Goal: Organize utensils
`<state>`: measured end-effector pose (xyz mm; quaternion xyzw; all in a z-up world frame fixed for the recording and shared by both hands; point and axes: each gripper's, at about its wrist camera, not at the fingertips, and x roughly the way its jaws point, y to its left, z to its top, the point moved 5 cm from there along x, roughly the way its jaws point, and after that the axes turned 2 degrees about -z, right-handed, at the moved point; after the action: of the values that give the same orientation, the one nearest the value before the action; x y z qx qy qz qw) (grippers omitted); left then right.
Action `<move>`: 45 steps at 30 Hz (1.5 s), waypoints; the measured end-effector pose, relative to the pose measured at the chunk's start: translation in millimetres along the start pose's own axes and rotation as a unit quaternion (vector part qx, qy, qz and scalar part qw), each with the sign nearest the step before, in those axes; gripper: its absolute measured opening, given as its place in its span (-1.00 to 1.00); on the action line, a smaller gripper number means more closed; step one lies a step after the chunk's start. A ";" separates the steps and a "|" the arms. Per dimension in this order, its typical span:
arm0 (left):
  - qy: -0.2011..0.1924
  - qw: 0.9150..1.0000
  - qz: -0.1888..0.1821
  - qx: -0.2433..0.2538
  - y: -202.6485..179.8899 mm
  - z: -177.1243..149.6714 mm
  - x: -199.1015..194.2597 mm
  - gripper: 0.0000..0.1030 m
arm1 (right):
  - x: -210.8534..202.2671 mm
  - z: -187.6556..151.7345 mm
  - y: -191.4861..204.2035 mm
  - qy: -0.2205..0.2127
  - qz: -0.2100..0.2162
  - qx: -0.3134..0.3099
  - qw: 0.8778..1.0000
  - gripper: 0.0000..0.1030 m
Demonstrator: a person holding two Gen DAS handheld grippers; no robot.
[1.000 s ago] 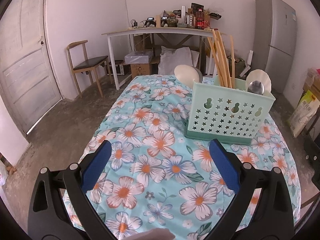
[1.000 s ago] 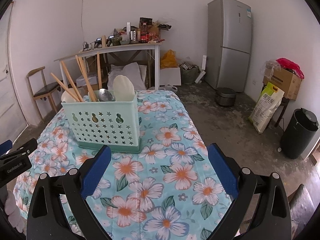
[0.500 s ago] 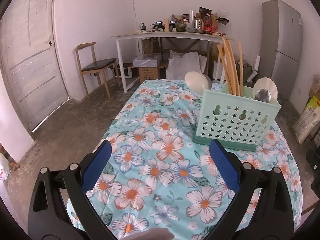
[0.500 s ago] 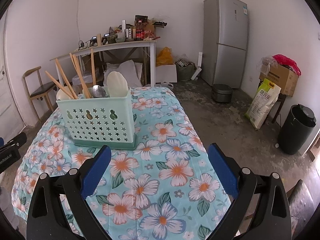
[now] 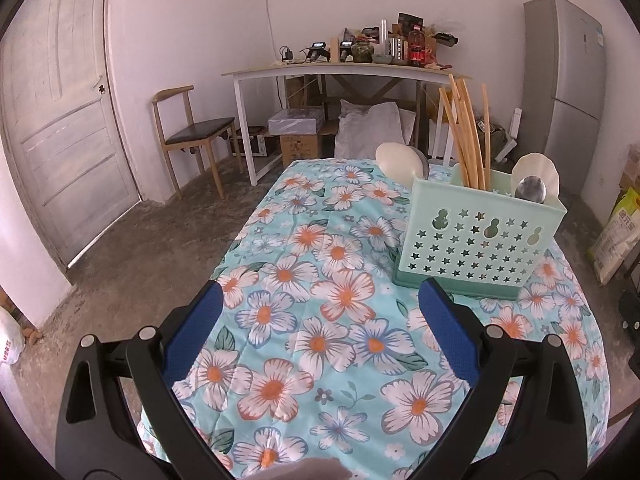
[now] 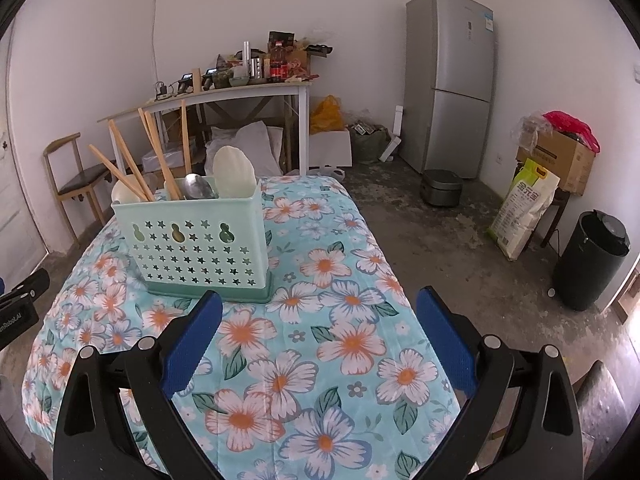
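Observation:
A mint-green utensil caddy (image 5: 480, 236) (image 6: 196, 240) with star cut-outs stands on the floral tablecloth (image 5: 320, 320) (image 6: 320, 320). Wooden chopsticks (image 5: 466, 136) (image 6: 156, 152), white spoons (image 5: 400, 160) (image 6: 234, 172) and a metal spoon (image 5: 530, 189) (image 6: 198, 187) stand upright in it. My left gripper (image 5: 320, 296) hovers open over the cloth, with the caddy ahead and to its right. My right gripper (image 6: 318, 300) is open too, and the caddy sits ahead and to its left. Neither holds anything. The left gripper's black body shows at the left edge of the right wrist view.
Beyond the table stand a white desk (image 5: 344, 76) piled with clutter, a wooden chair (image 5: 192, 136), a door (image 5: 56, 120) and a grey fridge (image 6: 450, 80). A black bin (image 6: 592, 260), a sack (image 6: 524, 208) and a cardboard box (image 6: 560, 160) sit on the floor at right.
Both grippers have drawn back and risen from the caddy, so it looks smaller and farther off. Both stay open and the caddy has not moved.

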<state>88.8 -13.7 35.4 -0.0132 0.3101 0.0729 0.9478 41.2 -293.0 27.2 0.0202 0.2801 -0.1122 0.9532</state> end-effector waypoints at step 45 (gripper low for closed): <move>0.000 1.000 -0.006 0.005 -4.0 1.5 -2.1 0.84 | -1.1 1.3 2.8 -0.002 0.000 -0.004 1.000 0.84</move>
<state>88.5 -17.8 37.8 -0.0098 0.3106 0.0658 0.9482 41.7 -290.1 28.7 0.0165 0.2789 -0.1114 0.9537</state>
